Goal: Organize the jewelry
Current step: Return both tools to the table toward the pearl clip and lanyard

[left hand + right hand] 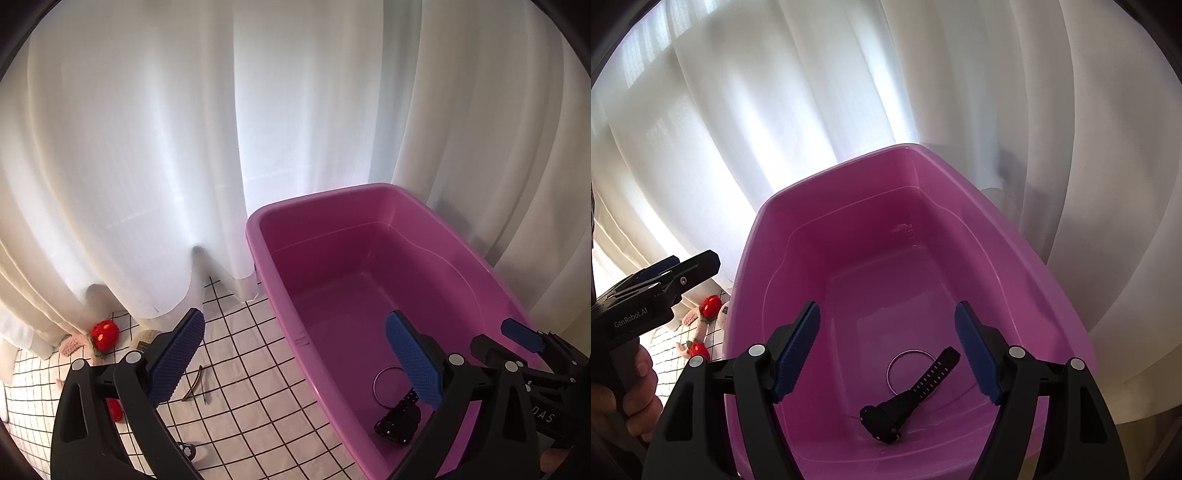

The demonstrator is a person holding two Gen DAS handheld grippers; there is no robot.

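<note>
1. Left gripper (295,354): jaws spread wide, nothing between the pads. It straddles the near-left wall of the pink tub (280,295); one finger sits over the grid cloth (255,380), the other over the tub floor.
2. Right gripper (886,354): jaws apart, empty, poised above the tub interior.
3. Jewelry already in the tub: one black watch (908,398) lying flat on the near floor, and one thin metal bangle (912,369) just behind it, partly under the strap.
4. Still outside: one slim dark curved piece (195,384) on the cloth, left of the tub. Type cannot be told.
5. Risk: that piece is thin and flat on soft cloth; the pads may pinch fabric with it, or skid over it.
6. Risk: the left finger hangs close to the tub wall; a sideways sweep could nudge the tub.
7. Risk: two grippers near together over one tub; they could knock.
8. Count: tub 1; watch 1; bangle 1; loose piece 1; red strawberry plush items (711,306) 2 in the right view, far left by the curtain (147,147).
</note>
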